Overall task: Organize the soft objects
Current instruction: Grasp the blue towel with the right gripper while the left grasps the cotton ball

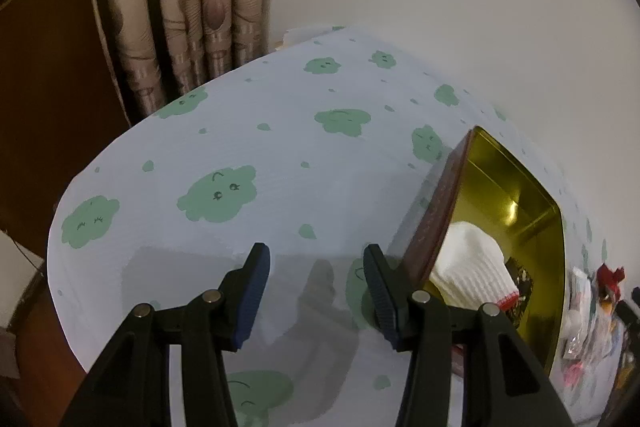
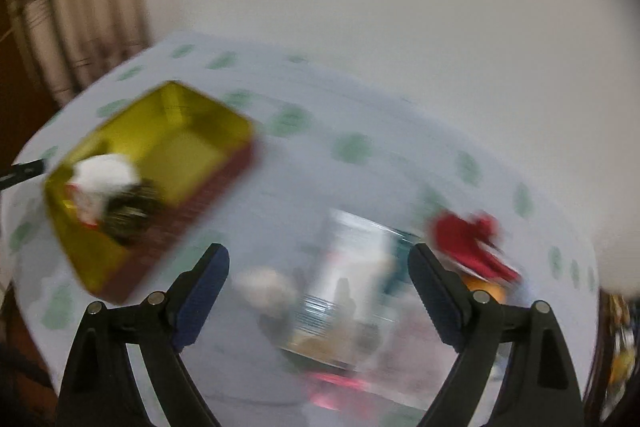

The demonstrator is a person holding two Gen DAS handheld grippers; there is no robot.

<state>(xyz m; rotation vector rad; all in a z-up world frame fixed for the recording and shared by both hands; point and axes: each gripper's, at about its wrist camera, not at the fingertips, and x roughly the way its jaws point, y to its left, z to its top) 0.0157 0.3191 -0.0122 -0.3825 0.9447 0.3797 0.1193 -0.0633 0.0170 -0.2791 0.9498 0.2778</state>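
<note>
A gold-lined tin [image 1: 516, 187] on the table [image 1: 280, 155] already holds a white ribbed soft item [image 1: 468, 267]. The right gripper [image 2: 320, 291], jaws wide and empty, hovers over blurred soft goods including a red piece [image 2: 472, 243], probably light and compressible; pinch its bulk. The left gripper [image 1: 316, 287] is half open, empty.

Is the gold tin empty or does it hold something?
Not empty: the gold tin is lidless and holds a white ribbed item beside a dark one.
</note>
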